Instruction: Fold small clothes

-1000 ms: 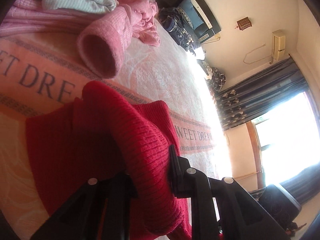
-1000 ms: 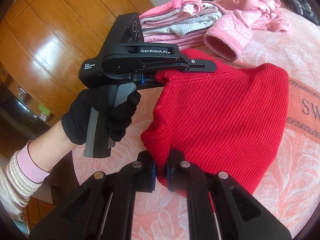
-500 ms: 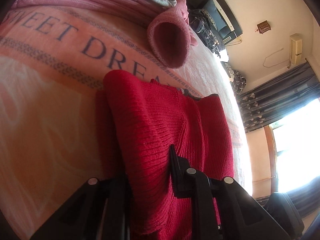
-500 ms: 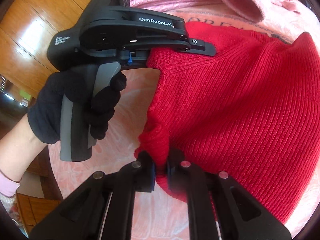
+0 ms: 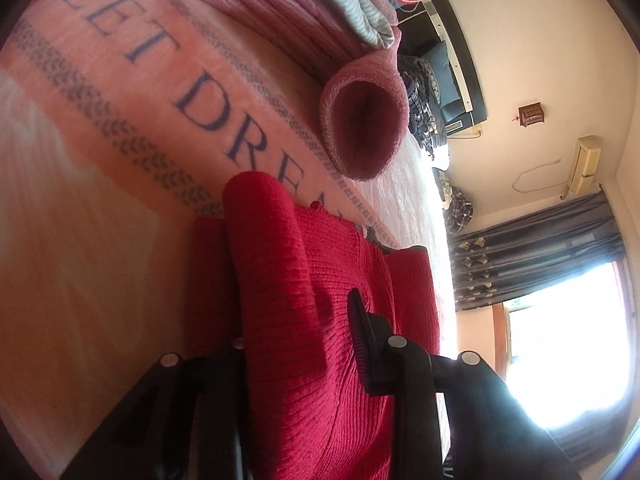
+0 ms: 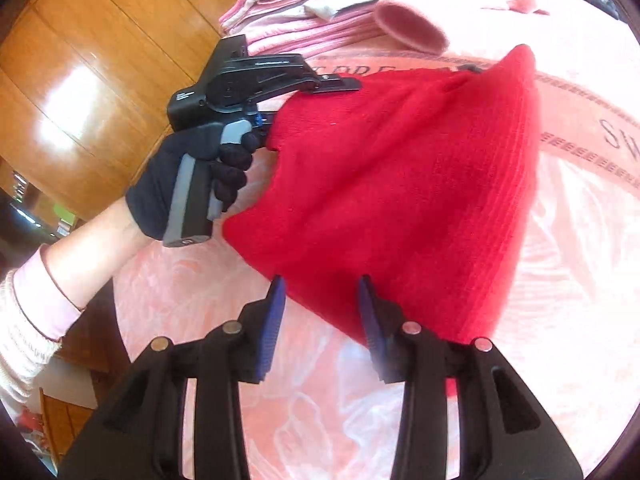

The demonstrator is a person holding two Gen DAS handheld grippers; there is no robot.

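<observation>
A red knit garment (image 6: pixel 400 184) lies folded on the pink bedspread (image 6: pixel 560 260), one corner lifted. My left gripper (image 6: pixel 316 100), held by a black-gloved hand (image 6: pixel 160 192), is shut on that top-left corner. In the left wrist view the thick red fold (image 5: pixel 288 280) fills the gap of the left gripper (image 5: pixel 296 320); its left finger is mostly hidden behind the cloth. My right gripper (image 6: pixel 322 296) stands open at the garment's near edge, blue pads (image 6: pixel 272 320) showing, nothing pinched between them.
A pink fleece sleeve cuff (image 5: pixel 360 120) lies just beyond the red garment. Behind it is a stack of folded pink and striped clothes (image 6: pixel 296 20). A wooden wardrobe (image 6: pixel 100 60) stands at the left. Dark curtains (image 5: pixel 540 264) and a bright window are far right.
The right gripper opened and let go of the red garment's near corner, which now rests on the bed. The left gripper keeps its hold and has moved a little further away.
</observation>
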